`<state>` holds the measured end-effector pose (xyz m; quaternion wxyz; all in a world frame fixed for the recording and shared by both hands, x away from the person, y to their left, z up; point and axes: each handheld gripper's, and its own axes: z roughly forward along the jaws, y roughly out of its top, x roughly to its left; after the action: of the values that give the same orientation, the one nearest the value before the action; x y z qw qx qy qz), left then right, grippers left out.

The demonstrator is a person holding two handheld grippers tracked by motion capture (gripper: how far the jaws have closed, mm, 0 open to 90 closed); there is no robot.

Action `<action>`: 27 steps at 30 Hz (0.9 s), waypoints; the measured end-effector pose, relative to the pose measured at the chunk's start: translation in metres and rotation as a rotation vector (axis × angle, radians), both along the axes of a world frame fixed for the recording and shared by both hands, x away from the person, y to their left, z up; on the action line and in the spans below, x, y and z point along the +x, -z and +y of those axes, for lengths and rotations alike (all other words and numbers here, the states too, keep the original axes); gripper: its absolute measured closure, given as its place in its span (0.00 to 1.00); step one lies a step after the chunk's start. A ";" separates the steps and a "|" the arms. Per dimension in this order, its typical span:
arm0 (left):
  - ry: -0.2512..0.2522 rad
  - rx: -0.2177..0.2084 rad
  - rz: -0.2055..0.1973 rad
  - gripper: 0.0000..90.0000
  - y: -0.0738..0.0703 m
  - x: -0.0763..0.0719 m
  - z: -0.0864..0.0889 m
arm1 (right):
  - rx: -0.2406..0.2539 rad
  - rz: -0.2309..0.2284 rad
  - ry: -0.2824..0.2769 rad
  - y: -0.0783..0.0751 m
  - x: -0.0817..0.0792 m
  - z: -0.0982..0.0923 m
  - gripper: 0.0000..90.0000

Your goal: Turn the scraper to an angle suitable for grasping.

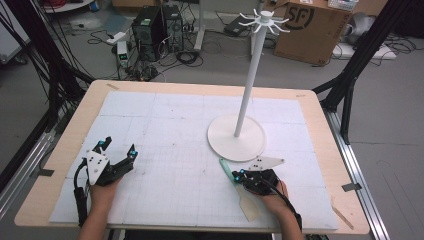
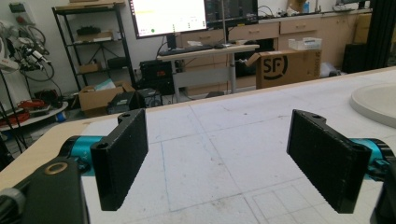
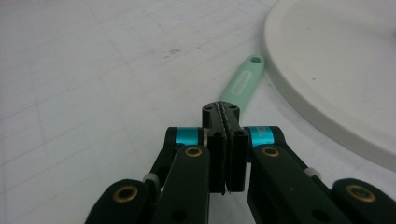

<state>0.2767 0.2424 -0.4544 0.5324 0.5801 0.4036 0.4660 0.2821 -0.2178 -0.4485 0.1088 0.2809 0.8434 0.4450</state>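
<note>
Your right gripper [image 1: 238, 174] is clamped tight on the spatula [image 1: 243, 192], jaws pressed flat together around it, down at the near right of the worktop [image 1: 65, 150]. In the right gripper view the mint-green handle [image 3: 240, 84] pokes out beyond the jaws, smooth plastic with a hanging hole at its far tip and raised lettering along it that's too small to read. From the high view the pale, wood-coloured blade [image 1: 248, 205] sticks out toward you, lying flat beside your right hand [image 1: 275, 197].

Just beyond the handle sits the white rack [image 1: 248, 85]: a round, matte disc base [image 1: 236, 137], a slim straight pole, and a crown of curved hooks [image 1: 262, 21] at the top. The handle tip lies just beside the base rim; I can't tell if they touch.

Your left gripper [image 1: 116, 151] rests at the near left, well apart from the spatula, jaws spread wide with nothing between them. Its flat black pads [image 2: 122, 154] look finely grained, with teal collars behind them.

The worktop is light wood under a white gridded mat [image 1: 170, 150]. Far off on the floor, a brown cardboard box [image 1: 310, 27] reads "SF" in dark print.
</note>
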 end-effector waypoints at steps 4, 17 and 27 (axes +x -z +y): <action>0.000 -0.002 0.001 0.23 0.000 0.000 0.000 | 0.011 0.018 -0.029 0.000 -0.005 0.001 1.00; -0.004 -0.009 0.003 0.24 0.000 0.000 0.001 | 0.019 0.057 -0.155 -0.001 -0.020 -0.005 1.00; -0.005 -0.010 0.007 0.24 0.000 0.001 0.001 | -0.008 0.082 -0.189 0.001 -0.021 -0.005 1.00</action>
<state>0.2772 0.2435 -0.4543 0.5330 0.5780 0.4093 0.4630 0.2612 -0.2232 -0.4492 0.0330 0.2178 0.8716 0.4380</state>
